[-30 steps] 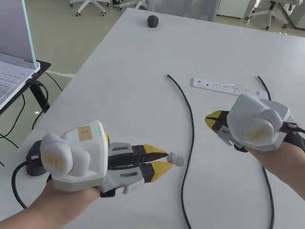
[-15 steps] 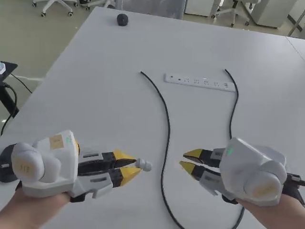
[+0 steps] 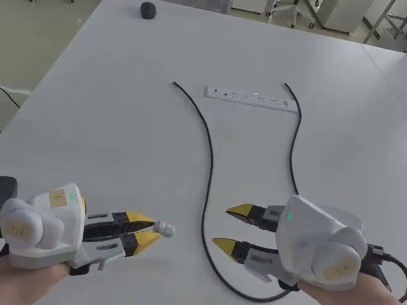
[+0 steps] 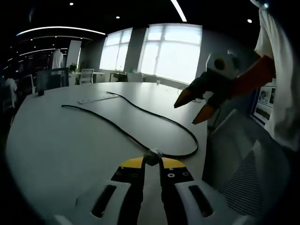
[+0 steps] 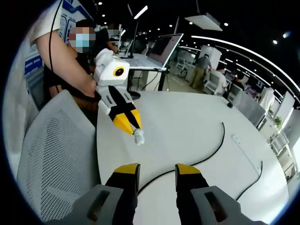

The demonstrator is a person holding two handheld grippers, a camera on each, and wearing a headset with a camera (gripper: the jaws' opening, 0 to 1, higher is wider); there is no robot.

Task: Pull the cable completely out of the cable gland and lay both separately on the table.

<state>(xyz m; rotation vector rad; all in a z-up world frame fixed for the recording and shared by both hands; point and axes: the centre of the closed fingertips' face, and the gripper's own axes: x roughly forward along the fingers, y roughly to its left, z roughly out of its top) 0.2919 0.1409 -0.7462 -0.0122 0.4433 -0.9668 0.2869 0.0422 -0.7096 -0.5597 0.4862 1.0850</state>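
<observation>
A small light-grey cable gland [image 3: 165,229] sticks out of the yellow tips of my left gripper [image 3: 150,230], which is shut on it above the table's near left. The gland [image 4: 153,156] sits pinched at the jaw tips in the left gripper view, and the gland [image 5: 138,137] hangs from the other gripper in the right gripper view. A thin black cable [image 3: 208,170] lies loose on the white table [image 3: 114,127], curving from the far middle to the near edge. My right gripper [image 3: 233,227] is open, just right of the cable, holding nothing.
A white power strip [image 3: 252,99] lies at the far middle with its black cord [image 3: 294,145] running toward me on the right. A small dark round object [image 3: 147,9] sits at the table's far end. A mesh chair [image 5: 56,159] stands beside the table.
The head camera tilted, so the whole scene shifted. My right gripper came down and toward me, to the near right beside the cable. The left gripper still holds the gland.
</observation>
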